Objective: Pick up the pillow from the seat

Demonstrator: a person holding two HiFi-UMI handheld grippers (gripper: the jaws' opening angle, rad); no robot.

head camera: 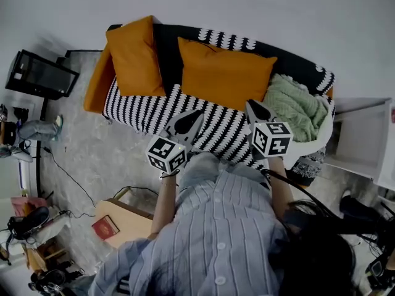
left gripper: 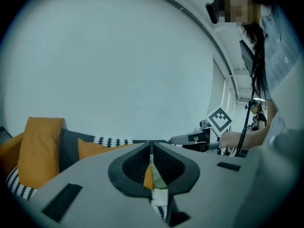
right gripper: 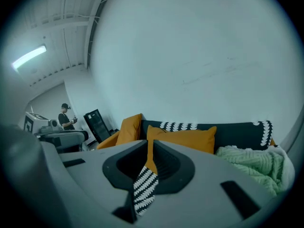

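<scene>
1. Head view: left gripper (head camera: 196, 114) and right gripper (head camera: 252, 106) are held side by side over the front edge of the black-and-white patterned sofa seat (head camera: 142, 113). Both point toward the dark backrest (head camera: 290, 60).
2. Left gripper view: the left gripper (left gripper: 152, 144) has its jaws pressed together with nothing gripped. Seat pattern and orange show only through the slit behind them.
3. Right gripper view: the right gripper (right gripper: 150, 142) has its jaws closed too, and it is empty.
4. The wide orange fabric pillow (head camera: 225, 76) sits on the seat mid-sofa, leaning on the backrest. It is ahead of both grippers and neither touches it. The right gripper view shows it (right gripper: 183, 139) straight ahead.
5. A second orange pillow (head camera: 136, 57) stands at the picture's left end of the sofa, with a dark gap between it and the wide one.
6. A pale green knitted blanket (head camera: 296, 106) is heaped at the other end, just beside the wide pillow's corner.
7. The person's striped shirt (head camera: 222, 227) fills the lower frame. A white side table (head camera: 361, 137) stands past the blanket end.
</scene>
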